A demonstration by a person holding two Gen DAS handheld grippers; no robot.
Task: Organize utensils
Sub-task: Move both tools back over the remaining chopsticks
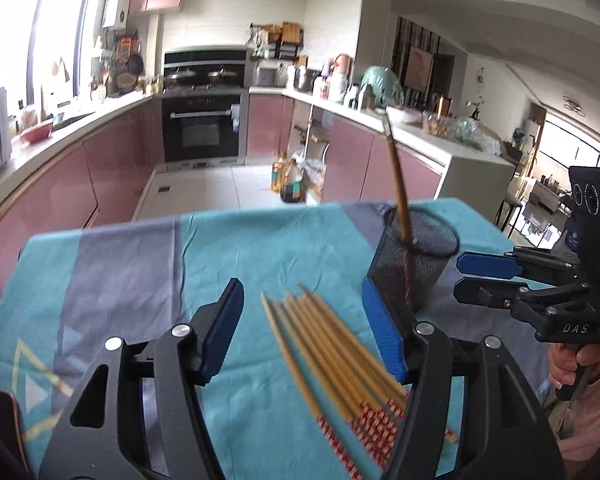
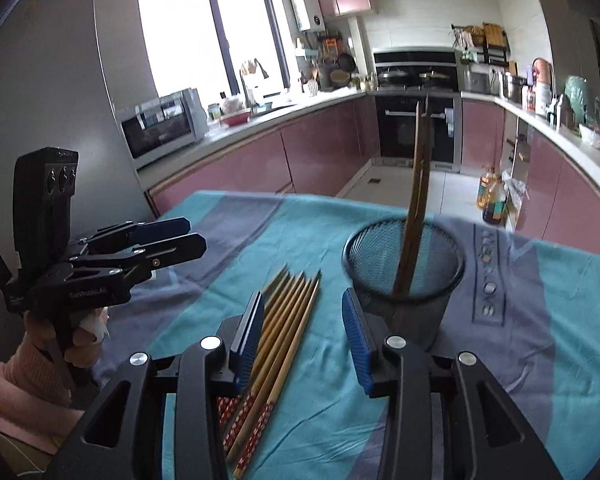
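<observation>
A black mesh cup stands on the teal and grey tablecloth with a pair of dark brown chopsticks leaning upright in it. Several light wooden chopsticks with red patterned ends lie side by side on the cloth to the left of the cup. My left gripper is open above them, its pads clear of them. My right gripper is open too, its left finger over the bundle and its right finger by the cup's base. A hand holds each gripper.
The table's far edge drops to a tiled kitchen floor where oil bottles stand. Pink cabinets and counters run around the room, with an oven at the back. A microwave sits on the left counter.
</observation>
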